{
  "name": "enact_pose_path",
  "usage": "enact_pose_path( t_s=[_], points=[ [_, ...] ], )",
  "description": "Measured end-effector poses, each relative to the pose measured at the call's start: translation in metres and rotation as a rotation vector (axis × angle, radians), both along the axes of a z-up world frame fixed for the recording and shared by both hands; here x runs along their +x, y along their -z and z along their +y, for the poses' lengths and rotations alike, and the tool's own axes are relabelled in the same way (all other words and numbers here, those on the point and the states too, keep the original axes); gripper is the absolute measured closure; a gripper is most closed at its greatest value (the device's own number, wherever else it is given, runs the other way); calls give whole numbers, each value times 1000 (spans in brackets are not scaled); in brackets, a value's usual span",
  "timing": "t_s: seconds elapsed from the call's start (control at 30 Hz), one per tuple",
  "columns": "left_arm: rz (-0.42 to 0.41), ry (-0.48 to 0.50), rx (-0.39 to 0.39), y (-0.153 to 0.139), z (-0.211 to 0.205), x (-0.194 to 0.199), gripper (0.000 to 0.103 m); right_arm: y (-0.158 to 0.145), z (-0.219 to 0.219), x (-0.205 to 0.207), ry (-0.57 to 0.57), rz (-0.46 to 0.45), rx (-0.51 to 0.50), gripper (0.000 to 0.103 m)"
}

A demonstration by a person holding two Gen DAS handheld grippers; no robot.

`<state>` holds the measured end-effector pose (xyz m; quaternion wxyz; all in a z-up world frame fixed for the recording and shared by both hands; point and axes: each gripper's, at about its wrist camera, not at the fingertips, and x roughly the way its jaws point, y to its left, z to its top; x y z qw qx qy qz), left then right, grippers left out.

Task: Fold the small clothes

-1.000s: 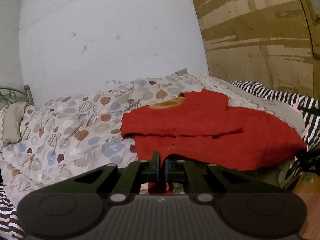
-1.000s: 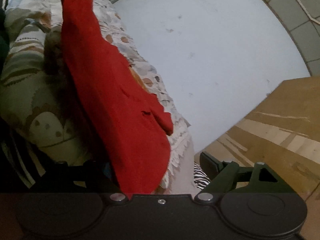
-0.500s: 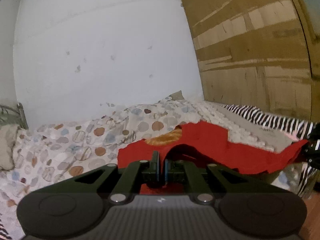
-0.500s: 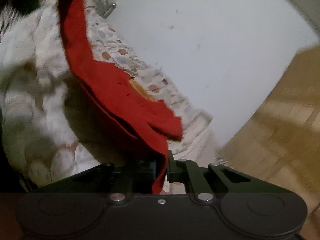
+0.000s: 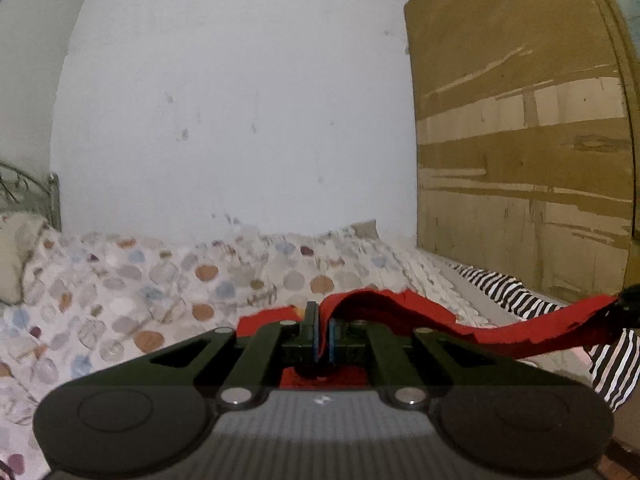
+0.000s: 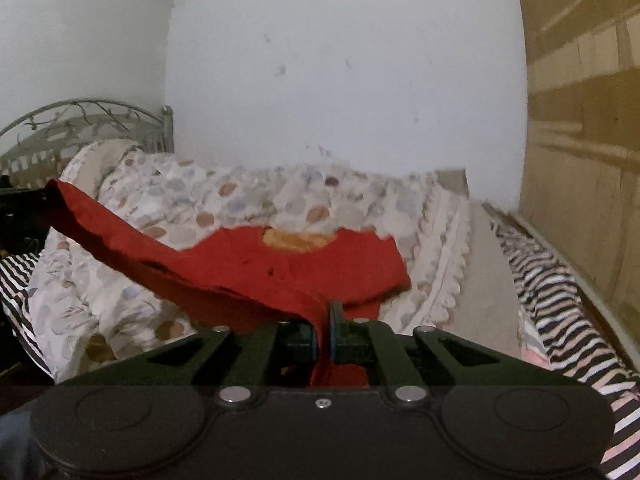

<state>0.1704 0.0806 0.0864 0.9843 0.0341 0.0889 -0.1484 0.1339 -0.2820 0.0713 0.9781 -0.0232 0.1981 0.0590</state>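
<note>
Both grippers pinch the red garment (image 6: 304,264): the left gripper (image 5: 322,338) and right gripper (image 6: 324,334) hold its near edge off the bed (image 6: 240,196). Next, I'd judge, carrying that edge toward the collar.

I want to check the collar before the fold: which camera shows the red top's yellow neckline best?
The right wrist view: the red top faces the camera there, its yellow neckline in plain sight on the spotted quilt. The left wrist view shows only a raised red edge and barely any yellow.
</note>
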Motion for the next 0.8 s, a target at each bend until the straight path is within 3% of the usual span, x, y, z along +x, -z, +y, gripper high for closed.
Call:
enact_pose_path(
  t_s=[0.27,0.5,0.57,0.67,0.8],
  points=[
    [-125,-65,-84,3,17,-97,100,-16,32,-82,-82,-170,-215,99],
    [-2,-137,-293,13,40,-185,100,-34,57,-175,-155,-113,-277,99],
    [16,-156,-316,13,46,-202,100,-37,62,-195,-155,-76,-268,99],
    [53,-164,-319,12,52,-202,100,-44,69,-213,-163,-42,-264,99],
    [56,-141,-286,7,55,-179,100,-46,72,-205,-181,-42,-294,99]
  ],
)
